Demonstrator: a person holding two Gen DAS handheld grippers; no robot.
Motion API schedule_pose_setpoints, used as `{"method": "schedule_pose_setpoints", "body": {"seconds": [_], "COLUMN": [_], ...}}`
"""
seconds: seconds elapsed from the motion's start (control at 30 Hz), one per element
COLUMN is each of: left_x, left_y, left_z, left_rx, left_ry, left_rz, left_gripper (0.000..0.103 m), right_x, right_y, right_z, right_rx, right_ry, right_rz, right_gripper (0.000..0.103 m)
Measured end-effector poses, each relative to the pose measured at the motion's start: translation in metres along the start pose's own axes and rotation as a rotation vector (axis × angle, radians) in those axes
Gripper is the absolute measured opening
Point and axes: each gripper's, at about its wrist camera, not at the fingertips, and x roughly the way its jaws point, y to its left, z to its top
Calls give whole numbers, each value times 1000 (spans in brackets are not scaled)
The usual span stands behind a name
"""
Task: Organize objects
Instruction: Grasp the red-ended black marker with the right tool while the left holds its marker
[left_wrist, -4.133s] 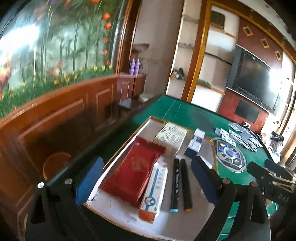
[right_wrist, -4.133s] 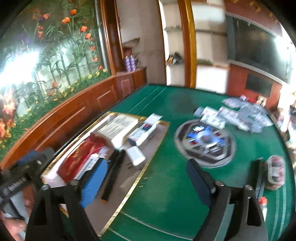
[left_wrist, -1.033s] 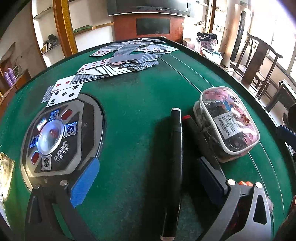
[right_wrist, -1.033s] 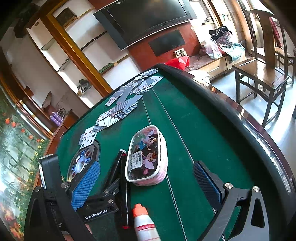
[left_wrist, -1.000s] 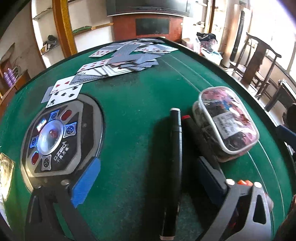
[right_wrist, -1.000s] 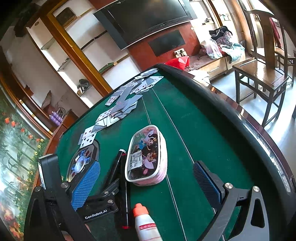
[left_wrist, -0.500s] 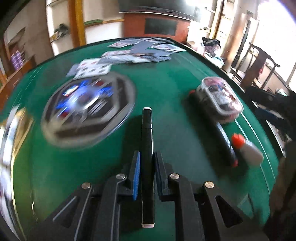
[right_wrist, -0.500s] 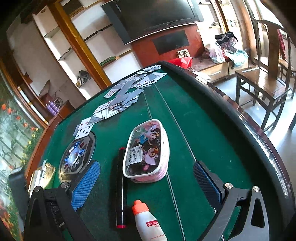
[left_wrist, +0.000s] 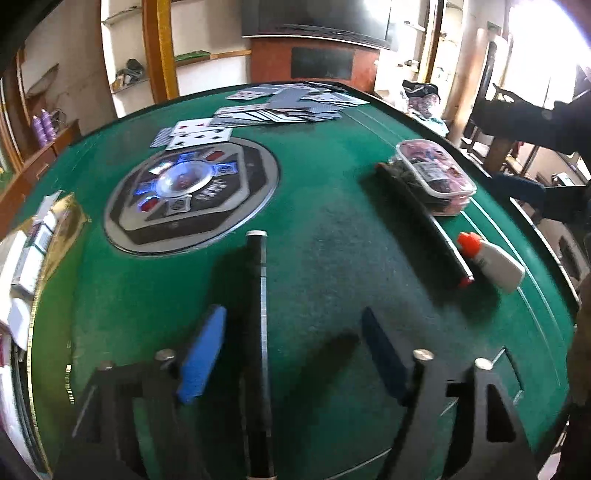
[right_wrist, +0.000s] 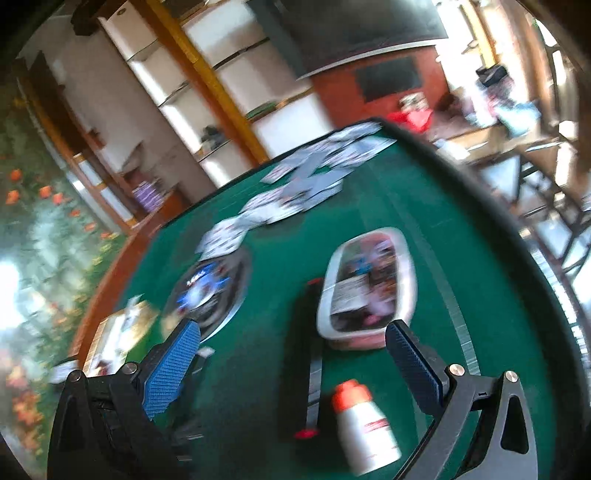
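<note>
Looking down our left gripper (left_wrist: 291, 350), we see its blue pads spread apart, the jaws having just been opening, and a black marker (left_wrist: 259, 332) lying on the green felt table (left_wrist: 332, 258) between them, closer to the left pad (left_wrist: 202, 354) and touched by neither as far as we can tell. It runs from the bottom edge up toward the round control panel (left_wrist: 192, 192) at centre left. At the right of that frame a second black marker with a red end (left_wrist: 443, 243) lies beside a clear pencil case (left_wrist: 436, 177), with a white glue bottle with an orange cap (left_wrist: 493, 260) just beside the marker's red end. Playing cards (left_wrist: 273, 110) are scattered across the upper middle, and a gold-edged tray of boxes (left_wrist: 48, 236) sits at the left edge. Our right gripper (right_wrist: 295, 362) is also spread wide and holds nothing; in its blurred view the glue bottle (right_wrist: 364, 428) lies low between the pads, the red-ended marker (right_wrist: 306, 354) to its left and the pencil case (right_wrist: 369, 284) above it, near the right pad (right_wrist: 413, 365).
</note>
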Motion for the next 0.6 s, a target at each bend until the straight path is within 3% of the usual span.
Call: {"method": "schedule_pose_setpoints", "body": {"seconds": [0.13,0.2,0.37,0.43,0.6], "left_x": [-3,-4,-5,-6,-6], "left_y": [14,18,24,26,26], "left_z": [0,-1,-1,-1,-1], "left_rx": [-60,-79,-114,-129,-130], "left_ry": [-20,-28,-41,-47,-46], "left_rz": [-70,-93,-136,-155,-166], "left_gripper": [80,80,80,80,82], "right_x": [22,37,64,69,90], "right_y": [13,16,23,29,28], "right_z": [1,1,-7,-8,-10], "right_rx": [-5,2,-86,-136,-187], "right_ry": [133,195,254,241,285], "right_rz": [54,46,-196,-294,-430], "right_gripper": [98,86,63,60,54]}}
